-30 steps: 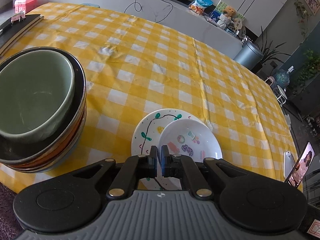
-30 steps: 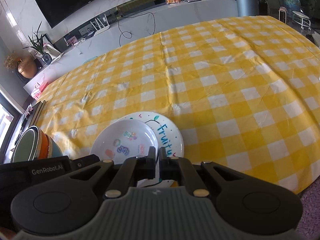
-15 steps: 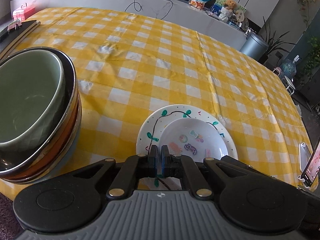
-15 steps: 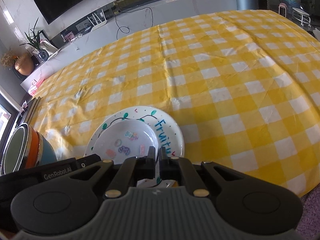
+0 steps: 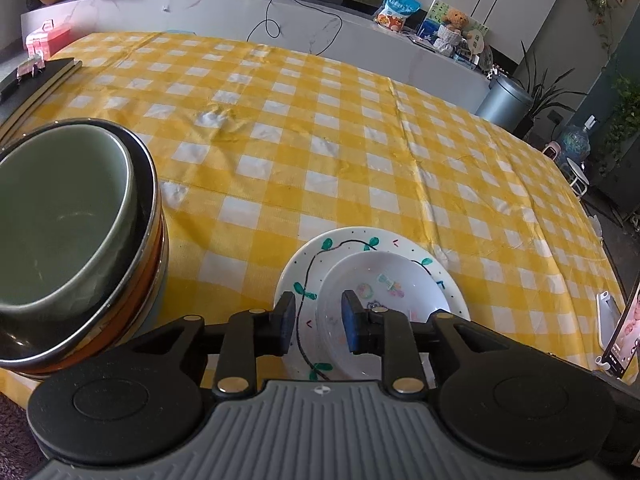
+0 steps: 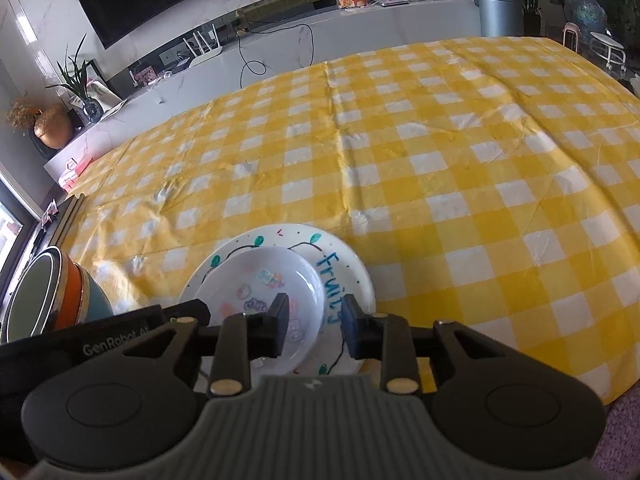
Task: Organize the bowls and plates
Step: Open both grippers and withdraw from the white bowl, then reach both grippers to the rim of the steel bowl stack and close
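A small white dish with stickers (image 5: 384,292) (image 6: 260,284) sits on a larger white plate painted with a green vine and blue lettering (image 5: 316,256) (image 6: 336,264), near the table's front edge. A stack of bowls, a green bowl (image 5: 56,220) on top, stands to the left; it also shows in the right wrist view (image 6: 48,296). My left gripper (image 5: 318,326) is open, its fingers above the near left rim of the plate and dish. My right gripper (image 6: 312,328) is open above the near rims, empty.
The table wears a yellow checked cloth (image 5: 320,120). A dark board (image 5: 36,80) lies at the far left edge. A phone on a stand (image 5: 624,336) stands at the right edge. A counter with cables and snacks runs behind the table.
Both grippers were shut and are now open. Both have drawn back a little from the plates, and more of the room shows. The dishes have not moved.
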The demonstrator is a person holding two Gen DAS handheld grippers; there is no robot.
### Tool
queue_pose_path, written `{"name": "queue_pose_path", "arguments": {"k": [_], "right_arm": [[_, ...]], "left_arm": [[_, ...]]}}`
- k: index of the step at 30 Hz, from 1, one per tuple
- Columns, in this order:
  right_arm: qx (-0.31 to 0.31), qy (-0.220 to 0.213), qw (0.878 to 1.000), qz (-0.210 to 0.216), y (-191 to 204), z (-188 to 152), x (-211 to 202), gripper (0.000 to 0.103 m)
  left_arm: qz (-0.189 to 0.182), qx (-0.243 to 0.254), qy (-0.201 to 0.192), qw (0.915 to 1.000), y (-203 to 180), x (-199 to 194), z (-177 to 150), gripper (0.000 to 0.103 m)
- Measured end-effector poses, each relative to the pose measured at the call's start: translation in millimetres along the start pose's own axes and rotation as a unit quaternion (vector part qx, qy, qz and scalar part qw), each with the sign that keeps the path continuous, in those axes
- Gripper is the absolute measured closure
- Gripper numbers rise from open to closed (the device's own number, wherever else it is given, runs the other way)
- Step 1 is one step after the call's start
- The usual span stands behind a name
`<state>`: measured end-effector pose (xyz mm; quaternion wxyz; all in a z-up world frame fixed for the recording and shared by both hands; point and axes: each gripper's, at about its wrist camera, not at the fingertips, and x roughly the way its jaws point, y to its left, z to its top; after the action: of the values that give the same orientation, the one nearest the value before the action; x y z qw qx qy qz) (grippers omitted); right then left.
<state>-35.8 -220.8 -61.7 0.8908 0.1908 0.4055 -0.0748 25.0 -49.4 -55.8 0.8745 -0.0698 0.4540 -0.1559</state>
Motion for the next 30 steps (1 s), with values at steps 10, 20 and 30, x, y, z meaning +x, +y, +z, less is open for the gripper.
{"name": "queue_pose_path", "arguments": {"k": [10,20,30], "right_arm": [[-0.021,-0.044,0.999,-0.014,8.0,4.9,-19.4,0.053],[-0.048,-0.093,0.994,-0.045,29.7,4.3,-43.9,0.034],[-0.065,-0.143,0.986,-0.055,62.2,-2.4,-69.0,0.015]], "left_arm": [[0.003,0.02,-0.032,0.9993,-2.0,-21.8,6.0,0.062],[0.046,0.042,-0.077,0.9951,8.4,-65.1,15.2,0.049],[0.101,0.069,-0.153,0.9806,31.8,-115.4,24.1,0.019]]}}
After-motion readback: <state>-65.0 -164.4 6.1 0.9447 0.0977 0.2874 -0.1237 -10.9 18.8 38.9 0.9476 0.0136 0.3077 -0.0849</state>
